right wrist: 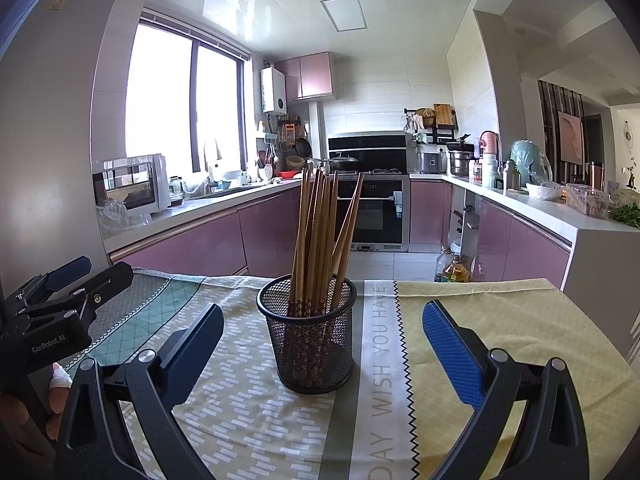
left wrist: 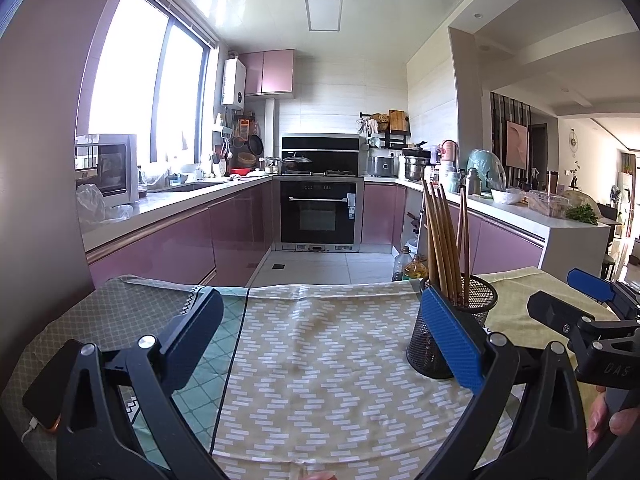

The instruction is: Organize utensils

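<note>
Now your chopsticks (right wrist: 320, 236) stand nearly upright in the mesh cup (right wrist: 308, 336), tips toward 12 o'clock; both grippers' jaws gape empty.

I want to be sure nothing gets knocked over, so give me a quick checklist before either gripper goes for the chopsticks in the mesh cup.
1. Left gripper open and empty: ok.
2. Right gripper open and empty: ok.
3. Mesh cup upright on the tablecloth: ok.
4. Chopsticks all in the cup, none loose on the cloth in view: ok.
5. Cup centred ahead of the right gripper: ok; it sits by the left gripper's right finger, off-centre: not ok.
6. Phone and its cable clear of the left gripper: cannot tell.
</note>
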Available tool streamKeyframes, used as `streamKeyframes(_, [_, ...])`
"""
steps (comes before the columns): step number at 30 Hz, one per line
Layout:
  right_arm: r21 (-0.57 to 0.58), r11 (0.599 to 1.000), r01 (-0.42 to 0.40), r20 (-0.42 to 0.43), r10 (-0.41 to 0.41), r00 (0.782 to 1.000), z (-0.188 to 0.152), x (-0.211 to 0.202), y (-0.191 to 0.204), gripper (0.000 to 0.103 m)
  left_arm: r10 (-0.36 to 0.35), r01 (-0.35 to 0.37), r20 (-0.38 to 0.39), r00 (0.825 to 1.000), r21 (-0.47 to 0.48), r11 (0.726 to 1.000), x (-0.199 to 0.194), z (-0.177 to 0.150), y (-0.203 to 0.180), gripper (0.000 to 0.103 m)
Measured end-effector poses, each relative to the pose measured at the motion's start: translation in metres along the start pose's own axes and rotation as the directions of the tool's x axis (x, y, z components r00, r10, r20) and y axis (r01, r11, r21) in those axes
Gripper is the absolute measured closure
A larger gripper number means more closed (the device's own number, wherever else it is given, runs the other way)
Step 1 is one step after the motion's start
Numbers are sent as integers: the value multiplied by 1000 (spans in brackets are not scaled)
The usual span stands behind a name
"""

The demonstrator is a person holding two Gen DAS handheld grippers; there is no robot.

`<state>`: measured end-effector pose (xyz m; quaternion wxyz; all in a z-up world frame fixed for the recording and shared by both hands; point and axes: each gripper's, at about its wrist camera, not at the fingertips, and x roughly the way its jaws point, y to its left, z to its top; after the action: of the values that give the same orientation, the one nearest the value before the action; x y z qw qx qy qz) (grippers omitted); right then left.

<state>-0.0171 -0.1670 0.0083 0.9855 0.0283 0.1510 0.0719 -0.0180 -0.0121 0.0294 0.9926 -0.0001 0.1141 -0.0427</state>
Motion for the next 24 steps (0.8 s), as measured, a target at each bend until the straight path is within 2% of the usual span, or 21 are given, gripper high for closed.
streamKeyframes(24, [8, 1000, 2, -9, -2, 1000, -1, 2, -2, 7, 12, -12, 3, 1000, -5, 1000, 0, -1, -1, 6])
